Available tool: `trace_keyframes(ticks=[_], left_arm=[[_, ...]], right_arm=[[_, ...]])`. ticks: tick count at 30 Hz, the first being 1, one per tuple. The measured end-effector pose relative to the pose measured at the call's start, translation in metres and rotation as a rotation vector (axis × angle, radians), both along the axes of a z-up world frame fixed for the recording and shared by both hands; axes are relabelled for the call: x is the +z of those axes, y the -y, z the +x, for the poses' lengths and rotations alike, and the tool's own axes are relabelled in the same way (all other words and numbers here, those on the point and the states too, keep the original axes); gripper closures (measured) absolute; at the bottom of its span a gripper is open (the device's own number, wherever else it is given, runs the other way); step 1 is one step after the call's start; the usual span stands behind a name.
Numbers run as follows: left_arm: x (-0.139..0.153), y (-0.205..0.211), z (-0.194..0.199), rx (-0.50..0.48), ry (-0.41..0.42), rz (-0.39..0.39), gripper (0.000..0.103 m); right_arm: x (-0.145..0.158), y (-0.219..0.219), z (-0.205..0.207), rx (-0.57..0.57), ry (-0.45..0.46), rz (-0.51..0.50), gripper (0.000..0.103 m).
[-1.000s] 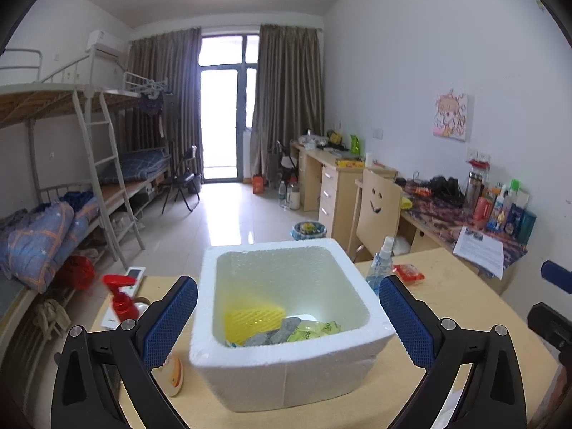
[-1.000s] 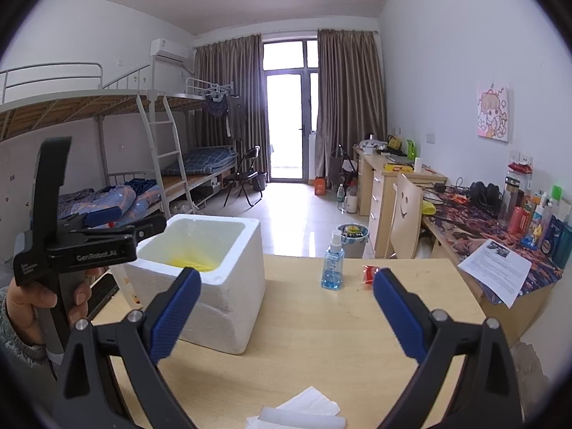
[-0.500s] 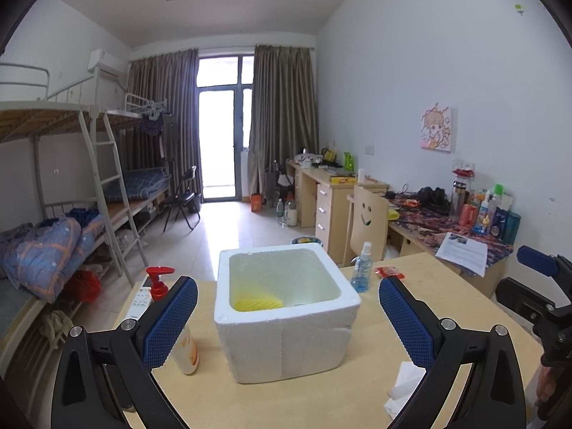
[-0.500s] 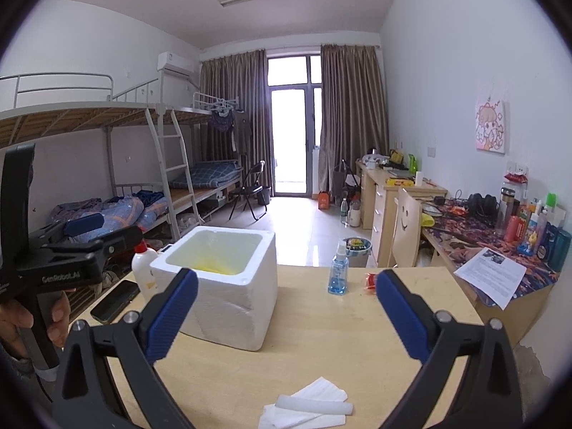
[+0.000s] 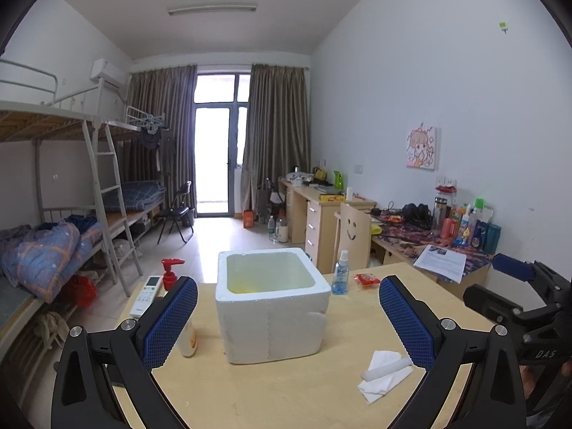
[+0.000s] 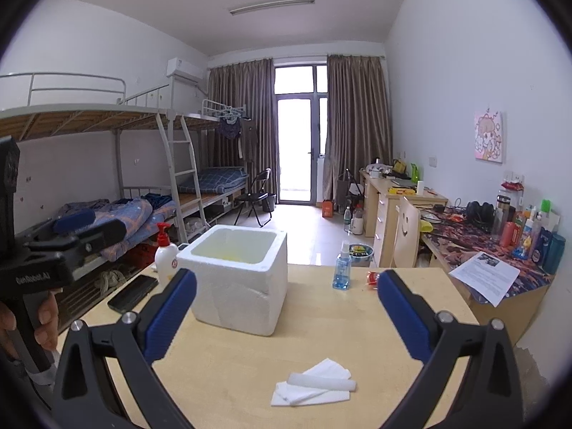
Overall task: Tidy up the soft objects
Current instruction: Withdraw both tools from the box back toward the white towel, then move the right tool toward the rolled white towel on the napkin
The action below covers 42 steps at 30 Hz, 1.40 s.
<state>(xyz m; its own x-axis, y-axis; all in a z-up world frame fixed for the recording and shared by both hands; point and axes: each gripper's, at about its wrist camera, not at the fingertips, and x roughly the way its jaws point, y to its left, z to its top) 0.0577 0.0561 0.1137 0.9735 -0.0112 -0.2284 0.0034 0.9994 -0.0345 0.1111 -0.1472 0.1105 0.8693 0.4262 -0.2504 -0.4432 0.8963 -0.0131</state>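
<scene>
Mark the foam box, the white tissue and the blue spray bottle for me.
foam box [image 5: 273, 321], left wrist view, front wall.
white tissue [image 6: 314, 384], right wrist view, middle of the folded sheet.
blue spray bottle [image 6: 342, 271], right wrist view, its body.

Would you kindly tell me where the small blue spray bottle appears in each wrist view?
Left wrist: blue spray bottle right of centre, just right of the white foam box.
Right wrist: bottle centre-right, farther right of the box.
Shared landmark: the foam box.

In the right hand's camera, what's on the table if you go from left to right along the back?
Black phone → white pump bottle with red top → white foam box → blue spray bottle → small red packet.
</scene>
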Motion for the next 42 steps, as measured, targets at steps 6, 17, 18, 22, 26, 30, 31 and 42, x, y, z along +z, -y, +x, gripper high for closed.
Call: trace_keyframes(ticks=[6,17,18,22,26,30,31,42], left_arm=[[-0.001,0.007,-0.021,-0.005,0.016,0.011,0.001],[-0.013,0.019,-0.061,-0.011,0.067,0.027,0.001],[-0.017,0.02,-0.063,-0.016,0.067,0.024,0.001],[-0.029,0.024,-0.072,-0.033,0.09,0.045,0.001],[-0.038,0.027,-0.082,-0.041,0.123,0.036,0.001],[-0.05,0.026,-0.085,-0.031,0.135,0.023,0.001],[-0.053,0.026,-0.086,-0.032,0.135,0.018,0.001],[-0.092,0.021,-0.076,-0.01,0.086,-0.039,0.001]], right_arm=[[-0.004,-0.001,-0.022,-0.003,0.037,-0.017,0.001],[-0.016,0.013,-0.056,-0.011,0.083,0.011,0.001],[-0.018,0.015,-0.059,-0.014,0.089,0.017,0.001],[-0.028,0.019,-0.066,-0.015,0.097,0.032,0.001],[-0.036,0.022,-0.071,-0.014,0.101,0.042,0.001],[-0.047,0.024,-0.075,-0.025,0.107,0.045,0.001],[-0.05,0.025,-0.076,-0.03,0.11,0.043,0.001],[-0.081,0.024,-0.078,-0.026,0.124,0.014,0.001]])
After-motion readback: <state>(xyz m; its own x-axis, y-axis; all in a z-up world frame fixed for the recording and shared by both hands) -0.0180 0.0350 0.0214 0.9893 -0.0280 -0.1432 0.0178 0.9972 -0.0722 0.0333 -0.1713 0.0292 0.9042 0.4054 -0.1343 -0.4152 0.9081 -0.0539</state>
